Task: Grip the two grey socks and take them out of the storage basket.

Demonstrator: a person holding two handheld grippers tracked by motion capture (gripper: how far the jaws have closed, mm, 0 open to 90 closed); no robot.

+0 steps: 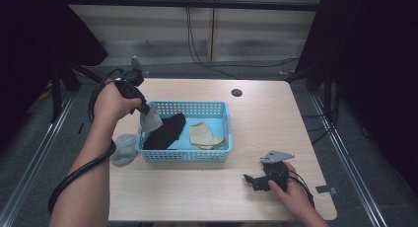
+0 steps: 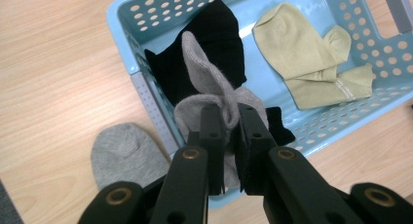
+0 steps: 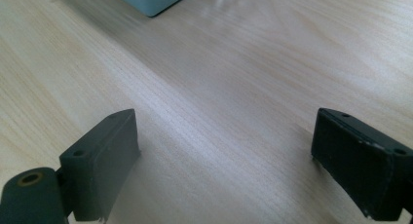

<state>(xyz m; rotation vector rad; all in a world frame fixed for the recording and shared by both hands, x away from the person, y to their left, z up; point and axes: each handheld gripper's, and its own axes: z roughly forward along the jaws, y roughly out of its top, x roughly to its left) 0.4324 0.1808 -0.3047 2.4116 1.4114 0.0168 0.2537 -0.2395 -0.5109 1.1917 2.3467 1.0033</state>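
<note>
While the right gripper (image 1: pixel 252 180) rests wide apart, left gripper (image 2: pixel 232 118) clamped on limp grey fabric sock (image 2: pixel 207 73) above perforated light-blue plastic basket (image 2: pixel 146 95).

Basket (image 1: pixel 186 155) blocks table (image 1: pixel 207 197) centre; grey sock (image 1: pixel 124 149) crowds its left wall; near strip free.

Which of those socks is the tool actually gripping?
The grey sock pinched in the left tool above the basket's edge; the black, beige and other grey ones lie loose.
</note>
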